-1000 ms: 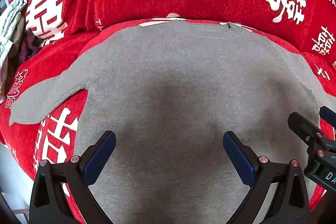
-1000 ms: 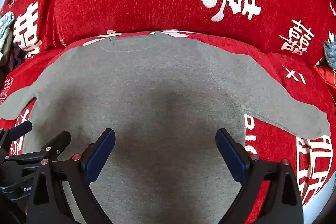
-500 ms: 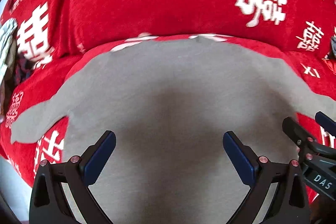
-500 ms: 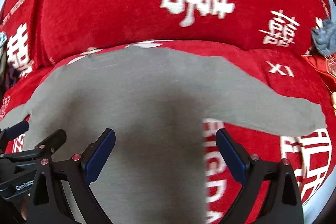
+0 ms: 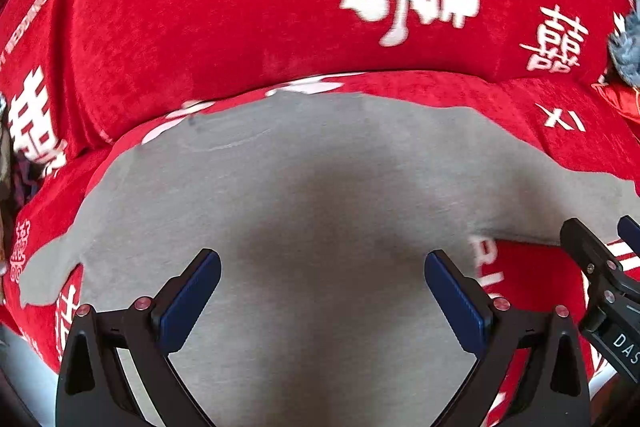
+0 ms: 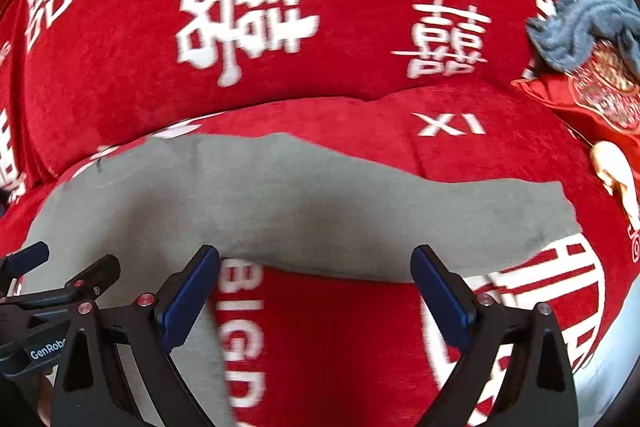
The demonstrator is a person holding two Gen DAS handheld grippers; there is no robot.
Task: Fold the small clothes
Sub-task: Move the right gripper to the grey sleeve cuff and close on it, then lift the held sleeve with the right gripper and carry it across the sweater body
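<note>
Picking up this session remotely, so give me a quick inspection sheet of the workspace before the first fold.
Surface: red sofa cover with white characters.
Job's things: grey sweater spread flat, unfolded; its sleeve stretched sideways.
Clutter: crumpled blue-grey cloth on a red embroidered item, far right.
Grippers: left gripper open above the sweater body; right gripper open near the sleeve's lower edge; neither holds anything.
Cables: nothing seen.
Surroundings: pale floor strip at the edge.

Bright, even light fills both fisheye views, a soft dark shadow pools on the grey garment [image 5: 320, 227] ahead of each tool, white lettering smears with motion blur, and edges bend into black corners.
</note>
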